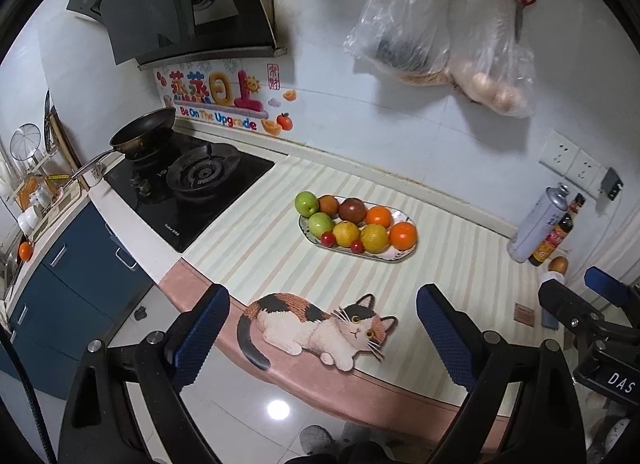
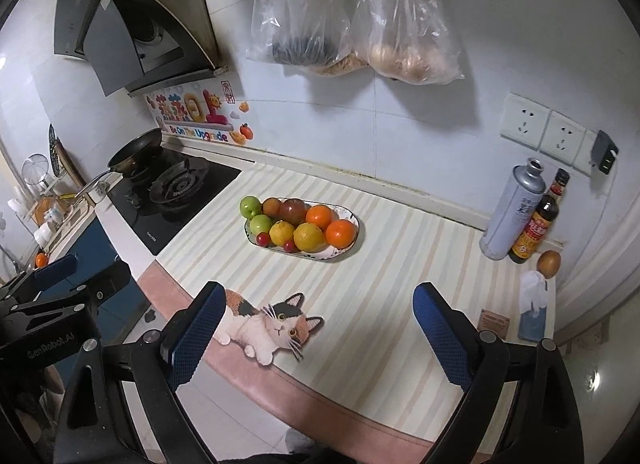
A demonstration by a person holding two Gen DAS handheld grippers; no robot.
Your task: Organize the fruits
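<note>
Already heaped on an oval plate [image 1: 404,255] mid-counter, the fruits [image 1: 356,224] sit well apart from both grippers — the left gripper [image 1: 322,338] and right gripper [image 2: 316,334] hover spread wide and empty over the near edge. The plate's long axis runs far-left to near-right. Best approach, likely: descend squarely over one outer fruit — an orange [image 2: 340,233] — closing gently.
</note>
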